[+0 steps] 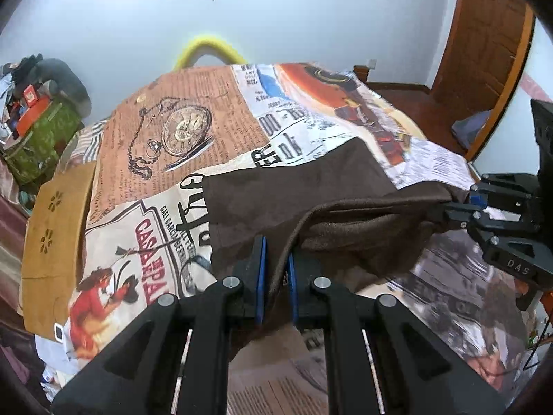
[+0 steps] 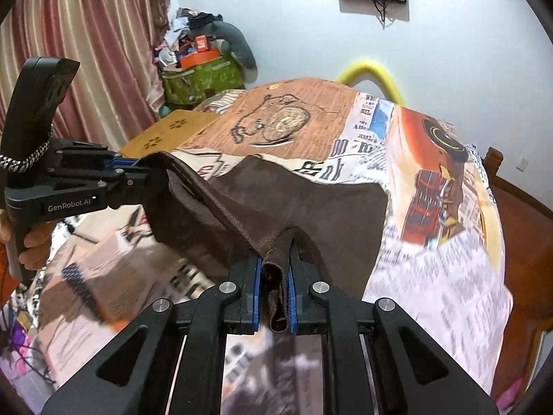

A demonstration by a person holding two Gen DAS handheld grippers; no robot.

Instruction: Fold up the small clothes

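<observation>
A dark brown garment (image 1: 293,193) lies partly on the printed bedsheet (image 1: 172,138), its near edge lifted off the bed. My left gripper (image 1: 275,276) is shut on one corner of that edge. My right gripper (image 2: 273,276) is shut on the other corner, with bunched brown cloth (image 2: 276,269) between its blue pads. The edge hangs taut between the two grippers. The right gripper shows in the left wrist view (image 1: 452,207) at the right. The left gripper shows in the right wrist view (image 2: 138,169) at the left. The far part of the garment (image 2: 311,193) rests flat on the sheet.
A tan wooden board (image 1: 52,238) lies at the bed's left edge. A green bag (image 2: 200,76) piled with clutter stands by the striped curtain (image 2: 86,52). A yellow curved tube (image 2: 373,72) sits behind the bed. A wooden door (image 1: 484,52) is at the right.
</observation>
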